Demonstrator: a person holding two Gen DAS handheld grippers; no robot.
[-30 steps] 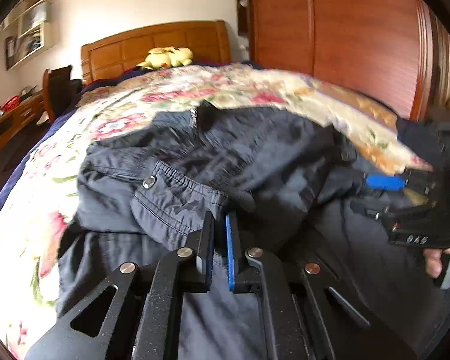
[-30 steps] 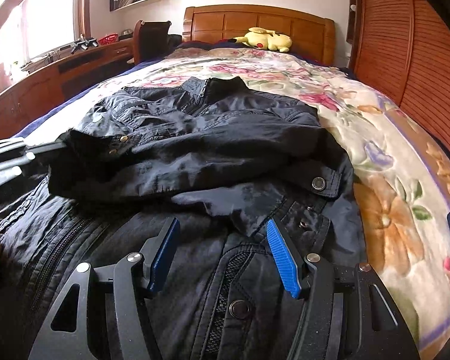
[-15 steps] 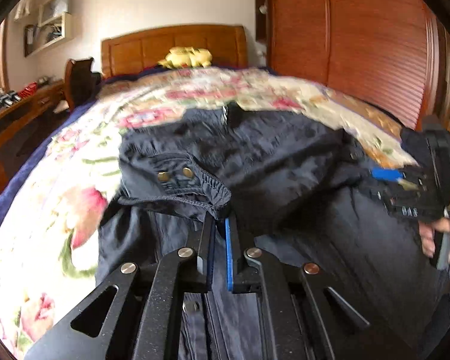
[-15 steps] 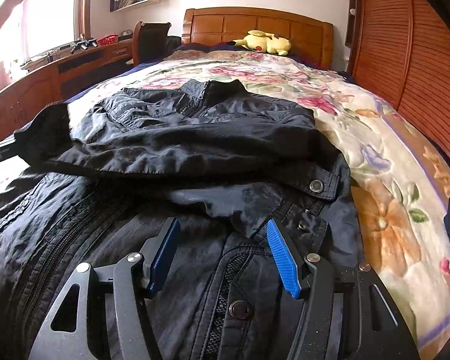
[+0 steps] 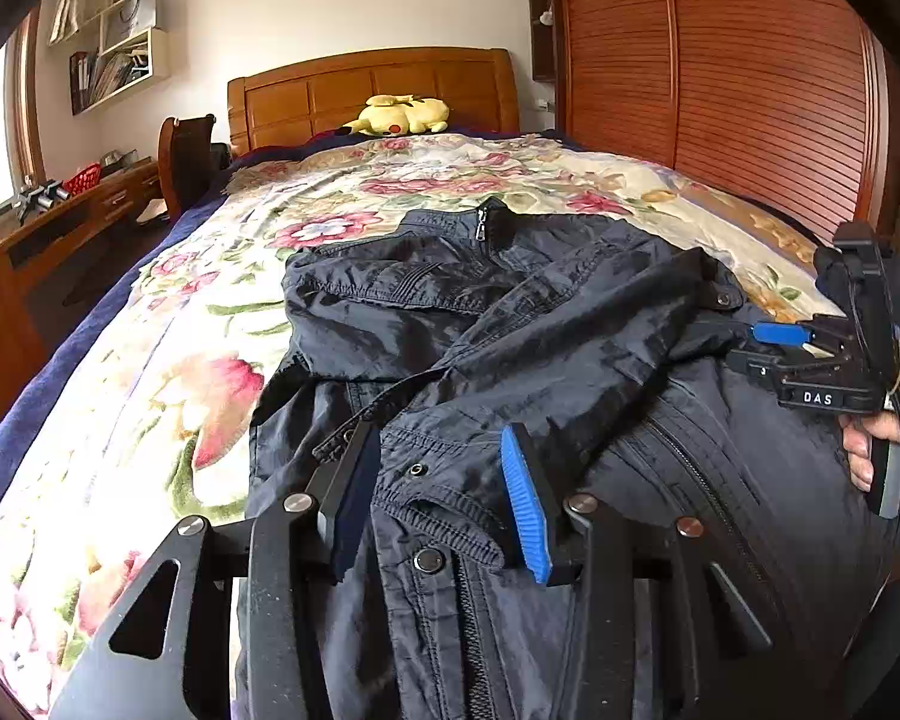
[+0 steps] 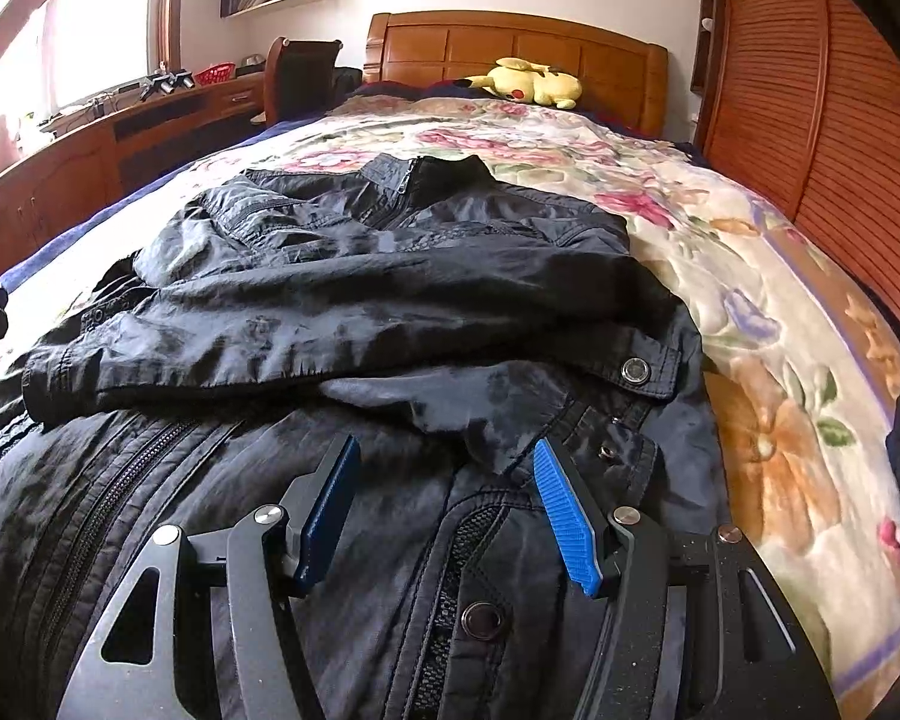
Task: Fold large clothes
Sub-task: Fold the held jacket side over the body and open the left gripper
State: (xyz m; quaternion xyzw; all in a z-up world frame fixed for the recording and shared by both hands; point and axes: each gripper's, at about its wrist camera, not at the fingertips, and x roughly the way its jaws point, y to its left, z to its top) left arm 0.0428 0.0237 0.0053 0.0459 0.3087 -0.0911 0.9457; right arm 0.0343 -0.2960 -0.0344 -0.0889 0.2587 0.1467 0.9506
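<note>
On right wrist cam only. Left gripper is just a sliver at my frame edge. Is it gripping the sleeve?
Observer: No. The left gripper has jaws that have just been opening. The sleeve cuff lies between them, pads off it.
Operator: Where's the cuff lying?
Observer: On the jacket, lower front, just above a snap stud.
Operator: How does the right gripper look from there?
Observer: A hand holds the right gripper by its handle at the jacket's right edge.
</note>
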